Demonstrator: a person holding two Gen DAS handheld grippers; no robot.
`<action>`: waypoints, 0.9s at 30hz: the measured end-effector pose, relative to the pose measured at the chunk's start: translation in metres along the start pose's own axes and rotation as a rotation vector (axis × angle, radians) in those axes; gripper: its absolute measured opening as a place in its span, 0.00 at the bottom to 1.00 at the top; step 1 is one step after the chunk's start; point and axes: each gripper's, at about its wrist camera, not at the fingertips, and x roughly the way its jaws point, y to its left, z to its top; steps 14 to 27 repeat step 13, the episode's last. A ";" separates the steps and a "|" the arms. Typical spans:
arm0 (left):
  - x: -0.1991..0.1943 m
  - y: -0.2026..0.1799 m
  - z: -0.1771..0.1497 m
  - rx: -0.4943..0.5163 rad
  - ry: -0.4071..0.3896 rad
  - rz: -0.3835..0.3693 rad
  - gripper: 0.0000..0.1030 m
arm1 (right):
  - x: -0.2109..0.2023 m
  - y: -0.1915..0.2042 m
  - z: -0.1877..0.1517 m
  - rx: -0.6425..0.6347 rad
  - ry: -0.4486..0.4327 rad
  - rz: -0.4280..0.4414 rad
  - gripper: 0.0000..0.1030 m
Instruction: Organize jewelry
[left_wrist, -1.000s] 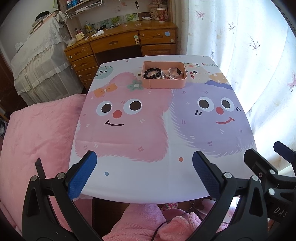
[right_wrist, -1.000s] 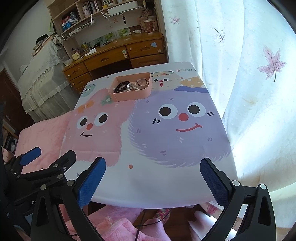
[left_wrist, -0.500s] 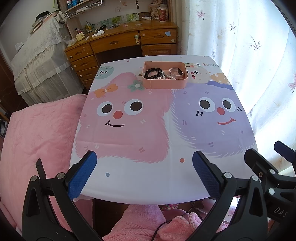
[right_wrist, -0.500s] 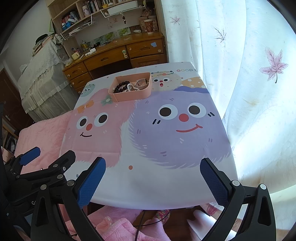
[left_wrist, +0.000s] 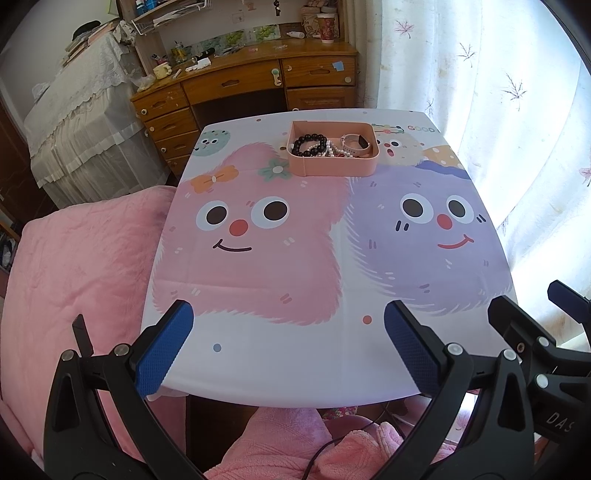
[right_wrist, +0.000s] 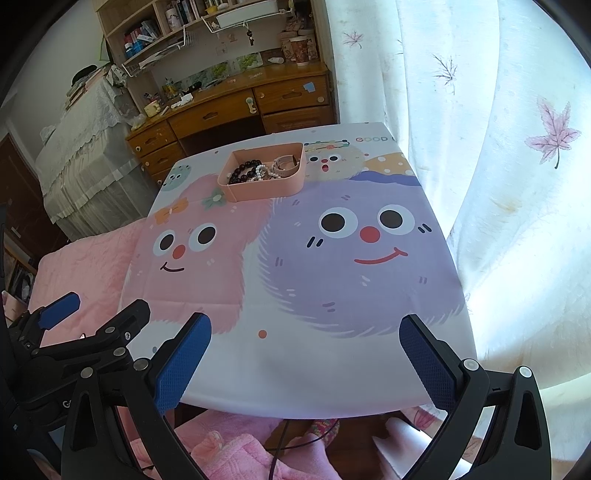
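Jewelry tray (left_wrist: 332, 166): we see a pink, smooth, rounded-rectangle box at the far middle of the table (left_wrist: 295, 369), long side running left to right.
Contents: black bead bracelet (left_wrist: 309, 144) on the left, pearl strand (left_wrist: 334, 150) in the middle, pink watch (left_wrist: 356, 144) on the right, all touching in a loose heap.
Tablecloth (right_wrist: 332, 369): glossy, printed with fuzzy cartoon faces.
Left gripper (left_wrist: 288, 345): spread wide at the near edge, holding nothing.
Right gripper (right_wrist: 304, 354): likewise wide apart and empty.

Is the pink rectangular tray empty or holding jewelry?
Holding jewelry: the pink rectangular tray contains a black bead bracelet, a white pearl strand and a pink-strapped watch; none lies outside.
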 end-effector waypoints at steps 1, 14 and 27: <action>-0.001 -0.001 0.000 0.000 0.000 -0.001 1.00 | 0.000 0.000 0.000 0.000 0.000 0.000 1.00; 0.001 0.001 0.000 0.002 0.004 0.003 1.00 | 0.002 0.002 0.001 0.001 0.005 -0.001 1.00; 0.001 0.001 0.000 0.002 0.004 0.003 1.00 | 0.002 0.002 0.001 0.001 0.005 -0.001 1.00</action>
